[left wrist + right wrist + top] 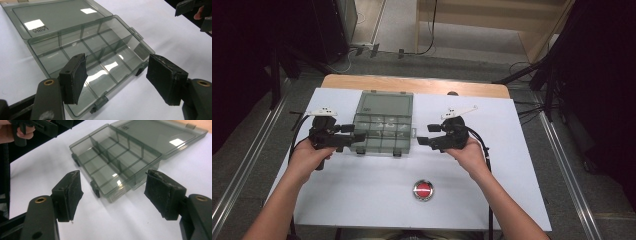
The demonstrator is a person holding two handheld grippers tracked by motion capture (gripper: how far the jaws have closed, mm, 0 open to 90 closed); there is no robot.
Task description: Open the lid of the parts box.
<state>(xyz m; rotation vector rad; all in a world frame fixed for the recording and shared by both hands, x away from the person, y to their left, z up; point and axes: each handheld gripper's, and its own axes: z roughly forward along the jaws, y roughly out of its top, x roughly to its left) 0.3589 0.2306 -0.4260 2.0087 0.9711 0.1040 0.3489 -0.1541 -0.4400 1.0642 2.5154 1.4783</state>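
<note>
Two handheld grippers face each other across an open organizer box at a white-topped table. Left gripper [357,137], jaws spread wide and holding nothing, sits at the box's near-left corner; in the left gripper view its two black pads [75,77] frame the front compartments without touching the plastic. Right gripper [423,141], jaws likewise parted and empty, hangs just off the box's right edge, its pads [163,193] standing on either side of the near corner in the right gripper view, clear of it. Each tool is gripped from below by a hand, the left hand [309,157] and the right hand [469,155], with forearms entering from the table's near side and a cable trailing from each gripper.

Between them lies the organizer box [384,130], smoky transparent plastic, flat on the white table [362,200] toward its far middle. Its lid [383,105] is swung fully back and rests flat behind the tray. Dividers split the tray into small compartments, all bare. Dark latches [100,103] sit along its front edge. Nearer the person, well apart from the box, a red round button [423,190] sits on the tabletop.
</note>
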